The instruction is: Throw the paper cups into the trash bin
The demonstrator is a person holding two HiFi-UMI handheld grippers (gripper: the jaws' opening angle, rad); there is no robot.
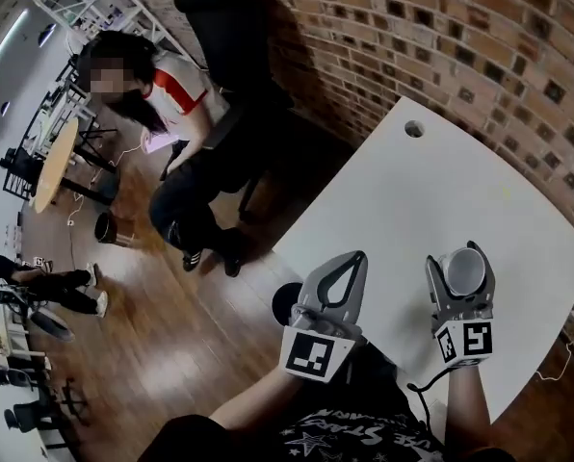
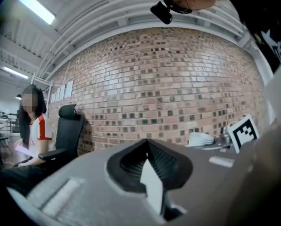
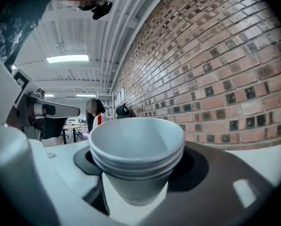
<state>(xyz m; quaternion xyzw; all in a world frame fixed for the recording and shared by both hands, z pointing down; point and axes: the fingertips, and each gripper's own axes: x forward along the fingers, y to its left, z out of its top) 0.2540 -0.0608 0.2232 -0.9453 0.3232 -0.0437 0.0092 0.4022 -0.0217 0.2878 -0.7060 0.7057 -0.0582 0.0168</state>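
Carrying the paper cups, stacked and clamped in my right gripper.
Left gripper closed and empty; next, swing over the likely bin beside it.

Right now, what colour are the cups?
White. The cups show best in the right gripper view.

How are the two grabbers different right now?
The right gripper holds a stack of paper cups; the left gripper holds nothing.
The right gripper's jaws stand apart around the cups; the left gripper's jaws are closed, tips together.
The right gripper is over the white table; the left gripper is at the table's edge.
Both are grey and carry a cube with square markers.
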